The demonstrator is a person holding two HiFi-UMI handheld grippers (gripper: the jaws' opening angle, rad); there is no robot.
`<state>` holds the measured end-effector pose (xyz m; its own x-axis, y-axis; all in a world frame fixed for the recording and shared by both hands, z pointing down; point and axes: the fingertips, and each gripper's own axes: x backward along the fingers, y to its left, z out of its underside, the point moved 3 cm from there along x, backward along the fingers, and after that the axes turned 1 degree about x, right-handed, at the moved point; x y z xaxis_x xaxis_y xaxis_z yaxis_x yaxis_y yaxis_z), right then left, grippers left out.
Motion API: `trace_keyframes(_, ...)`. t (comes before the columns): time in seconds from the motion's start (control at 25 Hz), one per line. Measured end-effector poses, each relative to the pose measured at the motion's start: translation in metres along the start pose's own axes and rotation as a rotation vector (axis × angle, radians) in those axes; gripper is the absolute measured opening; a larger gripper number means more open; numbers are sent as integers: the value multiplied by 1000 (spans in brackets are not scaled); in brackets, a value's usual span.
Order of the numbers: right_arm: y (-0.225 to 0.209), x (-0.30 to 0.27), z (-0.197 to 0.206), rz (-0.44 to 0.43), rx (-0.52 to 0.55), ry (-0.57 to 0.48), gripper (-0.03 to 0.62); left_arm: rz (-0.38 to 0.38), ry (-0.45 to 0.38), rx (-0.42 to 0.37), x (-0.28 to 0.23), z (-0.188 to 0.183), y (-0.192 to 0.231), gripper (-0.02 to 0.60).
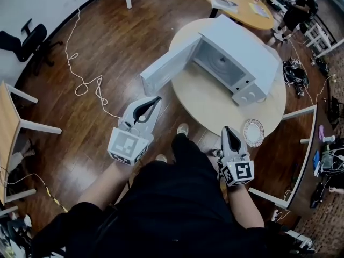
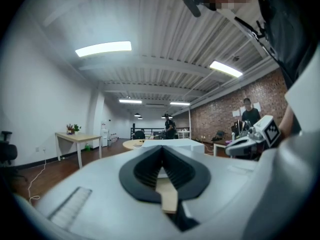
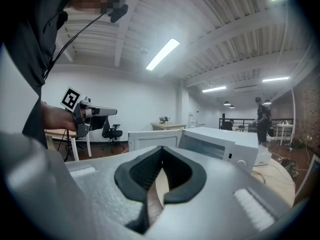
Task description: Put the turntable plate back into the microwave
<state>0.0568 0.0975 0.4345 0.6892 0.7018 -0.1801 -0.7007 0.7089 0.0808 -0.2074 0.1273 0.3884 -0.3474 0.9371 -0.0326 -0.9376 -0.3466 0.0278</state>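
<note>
The white microwave (image 1: 242, 44) stands with its door swung open; the round, pattern-rimmed turntable plate (image 1: 253, 133) lies flat near its front corner.

A: First entry?
B: Black office chair (image 1: 24, 39) by the white wall. A white cable (image 1: 81, 83) loops over the wooden floor (image 1: 107, 26) near it.
A: Second?
B: Round wooden desk (image 1: 236, 4) at the far side with papers (image 1: 224, 3) on top. A person (image 1: 298, 9) stands just beside it.

Person's left hand-held gripper (image 1: 155, 100) held out level ahead, jaws closed together with nothing between them, right hand-held gripper (image 1: 228, 130) alongside but well apart (tipped slightly downward), jaws likewise together and empty
</note>
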Motion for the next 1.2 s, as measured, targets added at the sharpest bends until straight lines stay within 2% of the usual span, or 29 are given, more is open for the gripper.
trace_keyframes(0.24, 13, -18, 4, -18, -2, -24, 0, 13, 2, -74, 5, 2, -2, -1)
trace_keyframes(0.36, 17, -20, 9, -38, 8, -24, 0, -8, -23, -17, 1, -6, -2, -2)
trace_keyframes(0.56, 6, -26, 20, 9, -42, -7, 0, -1, -11, -4, -8, -4, 0, -2)
trace_keyframes(0.88, -18, -48, 35, 36, -82, 8, 0, 50, 36, 16, -53, -1, 5, -2)
trace_keyframes(1.0, -31, -62, 35, 45, -95, 10, 0, 85, 74, -10, -79, -6, 15, -2)
trace_keyframes(1.08, -41, -73, 33, 53, -102, 10, 0, 106, 61, -30, -94, -3, 21, -1)
trace_keyframes(1.2, -60, -87, 34, 86, -120, 10, 0, 137, 58, -18, -122, -7, 26, -1)
